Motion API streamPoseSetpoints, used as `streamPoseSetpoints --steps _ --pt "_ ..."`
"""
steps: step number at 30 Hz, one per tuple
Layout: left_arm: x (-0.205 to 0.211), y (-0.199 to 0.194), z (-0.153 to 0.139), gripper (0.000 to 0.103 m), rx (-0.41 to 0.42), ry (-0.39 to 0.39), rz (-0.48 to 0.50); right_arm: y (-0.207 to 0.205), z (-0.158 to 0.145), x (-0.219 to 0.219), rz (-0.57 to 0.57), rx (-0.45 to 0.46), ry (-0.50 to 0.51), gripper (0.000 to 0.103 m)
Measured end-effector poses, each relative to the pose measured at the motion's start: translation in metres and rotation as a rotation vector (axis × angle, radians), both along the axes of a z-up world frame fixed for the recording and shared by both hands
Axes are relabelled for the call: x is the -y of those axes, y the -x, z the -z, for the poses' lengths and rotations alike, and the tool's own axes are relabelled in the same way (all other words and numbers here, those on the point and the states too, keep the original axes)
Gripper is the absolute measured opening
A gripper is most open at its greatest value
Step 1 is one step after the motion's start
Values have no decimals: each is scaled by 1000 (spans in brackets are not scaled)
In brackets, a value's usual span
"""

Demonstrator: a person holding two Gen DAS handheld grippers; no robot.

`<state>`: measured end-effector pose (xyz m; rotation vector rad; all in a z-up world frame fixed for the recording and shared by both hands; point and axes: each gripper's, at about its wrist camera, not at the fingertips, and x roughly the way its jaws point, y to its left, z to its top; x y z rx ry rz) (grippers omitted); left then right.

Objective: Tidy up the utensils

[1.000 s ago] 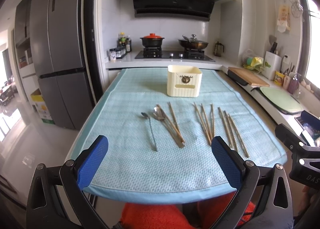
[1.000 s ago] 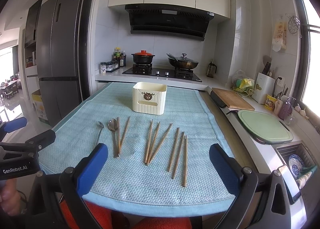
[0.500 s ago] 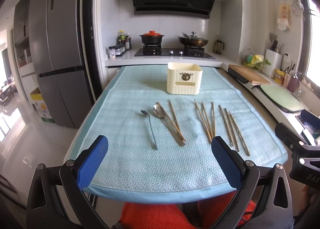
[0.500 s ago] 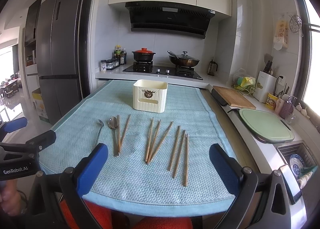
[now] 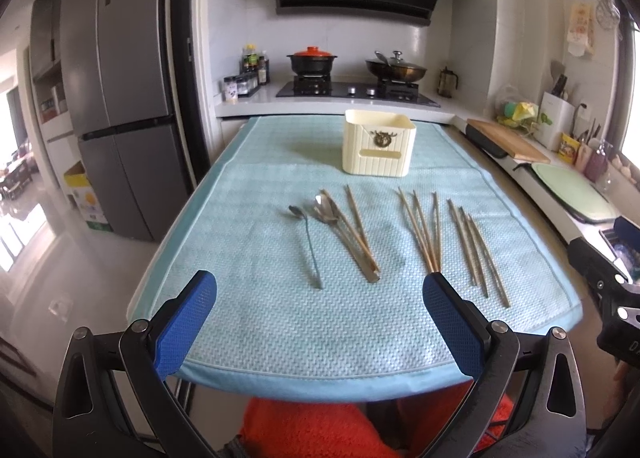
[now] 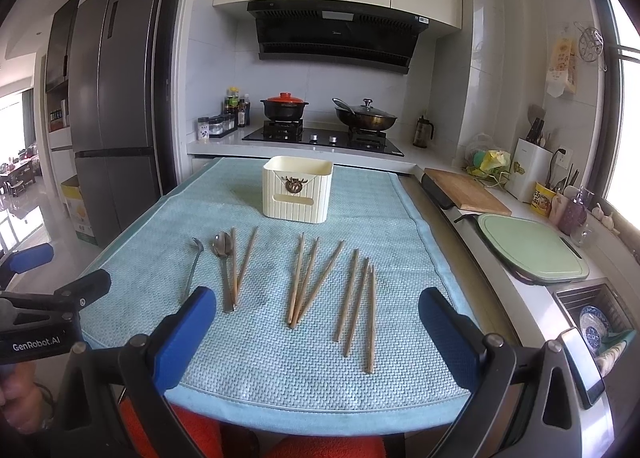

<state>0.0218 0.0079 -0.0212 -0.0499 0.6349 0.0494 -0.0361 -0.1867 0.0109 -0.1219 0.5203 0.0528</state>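
Above the near edge of the pale blue woven mat (image 6: 280,370), both blue-padded grippers, left gripper (image 5: 320,322) and right gripper (image 6: 318,332), hang wide-jawed and empty, so sorting looks unstarted, and the next move calls for pinching a brown wooden chopstick (image 6: 371,318) for the cream ribbed plastic holder (image 6: 297,194).

Ahead of my jaws the near strip of the blue mat (image 6: 280,370) on the bench lies bare, so I have room there. Beyond it the utensils form a row across the middle: a small spoon (image 5: 308,242), spoons with chopsticks (image 5: 348,232), then two chopstick bundles (image 6: 310,278) (image 6: 360,306), with bare lanes between them. The cream holder (image 6: 298,190) stands alone behind them.
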Motion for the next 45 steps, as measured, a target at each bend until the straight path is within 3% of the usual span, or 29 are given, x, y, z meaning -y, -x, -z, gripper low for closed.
streamPoseSetpoints --steps 4,11,18,29,31,33,35,39,45 --pt "-6 -6 8 103 -40 37 5 -3 0 4 -16 -4 -23 103" --pt "-5 -21 29 103 -146 129 104 -17 1 20 25 -19 -41 103" --pt "-12 -44 44 103 -232 174 105 -42 7 43 52 -70 -89 103" --pt "-47 -93 35 103 -196 206 82 -112 38 114 65 -278 -250 103" --pt "-56 -109 38 102 -216 216 94 -129 51 124 75 -321 -268 97" --pt "-64 -128 44 102 -241 217 95 -150 66 132 82 -382 -275 67" --pt "-73 -147 51 102 -271 229 98 -168 85 138 74 -450 -301 53" --pt "-95 -186 66 102 -329 303 92 -195 114 144 59 -554 -361 49" --pt "-97 -244 92 100 -406 342 88 -223 132 133 61 -611 -330 49"
